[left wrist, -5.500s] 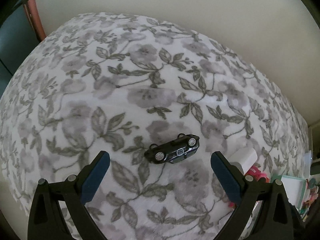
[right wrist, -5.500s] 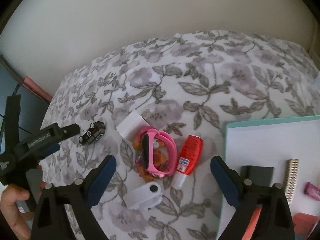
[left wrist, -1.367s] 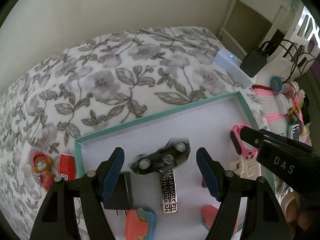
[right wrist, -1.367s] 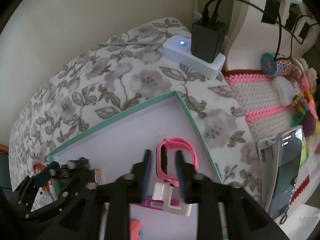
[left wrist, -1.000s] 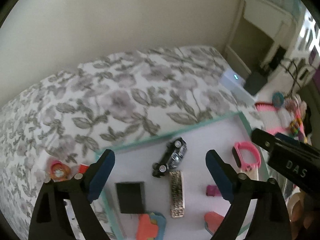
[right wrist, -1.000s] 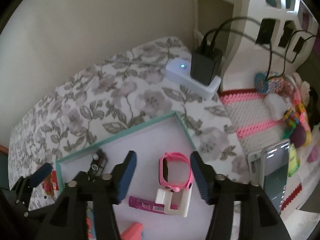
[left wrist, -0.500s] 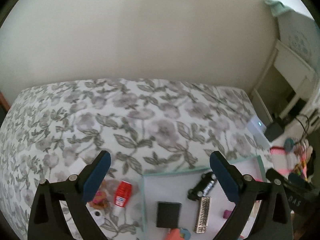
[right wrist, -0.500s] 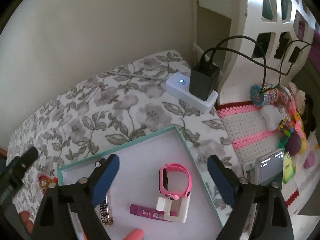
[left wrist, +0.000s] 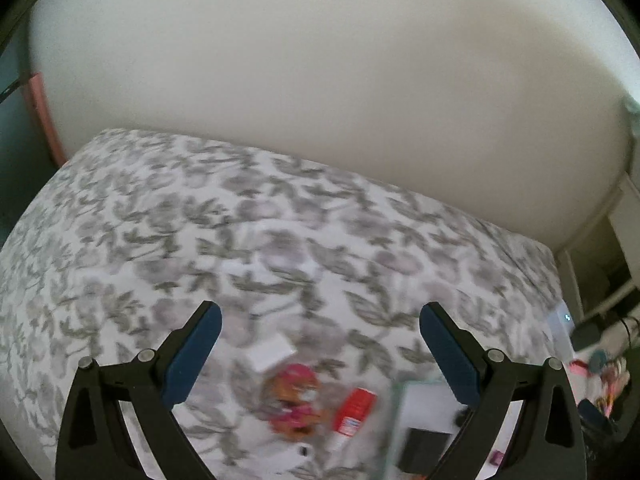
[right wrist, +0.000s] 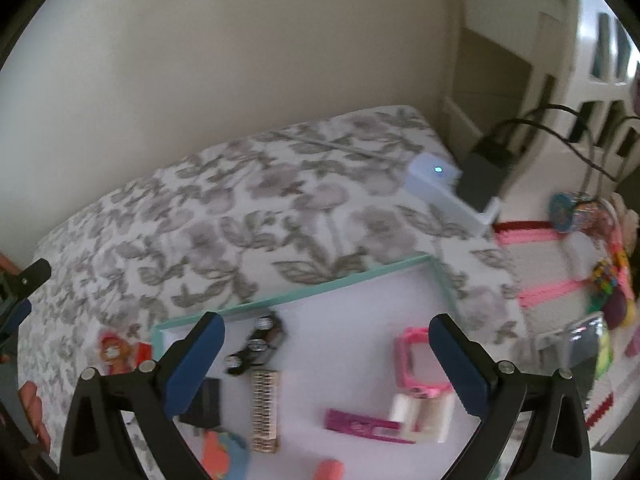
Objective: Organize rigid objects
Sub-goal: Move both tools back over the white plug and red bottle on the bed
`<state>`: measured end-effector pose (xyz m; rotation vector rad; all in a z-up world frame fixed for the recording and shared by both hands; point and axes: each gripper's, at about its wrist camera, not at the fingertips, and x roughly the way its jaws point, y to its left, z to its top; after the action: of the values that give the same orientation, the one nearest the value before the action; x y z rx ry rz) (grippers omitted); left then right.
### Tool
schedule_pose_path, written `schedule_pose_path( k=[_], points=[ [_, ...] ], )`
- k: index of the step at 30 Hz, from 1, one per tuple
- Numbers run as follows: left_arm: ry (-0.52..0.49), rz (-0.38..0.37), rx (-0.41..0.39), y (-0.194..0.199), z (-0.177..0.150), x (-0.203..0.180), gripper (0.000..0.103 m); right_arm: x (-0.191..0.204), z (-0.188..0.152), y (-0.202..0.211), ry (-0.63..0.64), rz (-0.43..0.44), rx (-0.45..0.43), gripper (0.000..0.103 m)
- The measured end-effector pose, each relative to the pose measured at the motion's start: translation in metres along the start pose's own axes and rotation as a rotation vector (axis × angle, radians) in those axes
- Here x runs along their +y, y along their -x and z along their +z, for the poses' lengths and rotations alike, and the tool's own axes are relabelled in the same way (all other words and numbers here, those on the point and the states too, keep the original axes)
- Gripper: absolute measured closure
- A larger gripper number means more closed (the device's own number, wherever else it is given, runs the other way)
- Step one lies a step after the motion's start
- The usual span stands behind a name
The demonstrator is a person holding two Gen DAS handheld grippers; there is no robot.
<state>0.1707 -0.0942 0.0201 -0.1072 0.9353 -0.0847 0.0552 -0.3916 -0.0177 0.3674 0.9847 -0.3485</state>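
Observation:
A teal-rimmed white tray [right wrist: 320, 288] lies on the floral bedspread. In it are a black toy car [right wrist: 256, 346], a pink watch [right wrist: 418, 364], a white stand [right wrist: 422, 414], a magenta tube [right wrist: 360, 426], a patterned bar [right wrist: 264, 408] and a black block [right wrist: 204, 402]. My right gripper [right wrist: 326, 360] is open and empty above the tray. My left gripper [left wrist: 318, 350] is open and empty over the bedspread. Below it lie a white block [left wrist: 270, 350], a pup figure [left wrist: 294, 396] and a red tube [left wrist: 354, 406]. The left view is blurred.
The tray's corner [left wrist: 404, 396] shows at the lower right of the left wrist view. A white device with a lit dot [right wrist: 440, 188] and a black charger [right wrist: 484, 172] sit at the bed's far right corner. A crocheted mat with toys [right wrist: 560, 280] lies right of the tray.
Both grippers let go: the toy car and the pink watch now lie in the tray. My left gripper has swung left, back over the bedspread. My right gripper has pulled back a little.

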Motion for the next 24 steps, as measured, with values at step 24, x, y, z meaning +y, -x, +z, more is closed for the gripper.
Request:
schedule_pose_path(
  k=[24],
  points=[
    [0.085,0.091,0.074,-0.012,0.013,0.105,0.004,0.154,-0.030,-0.019,0.224,0.202,0.047,0.000]
  ],
)
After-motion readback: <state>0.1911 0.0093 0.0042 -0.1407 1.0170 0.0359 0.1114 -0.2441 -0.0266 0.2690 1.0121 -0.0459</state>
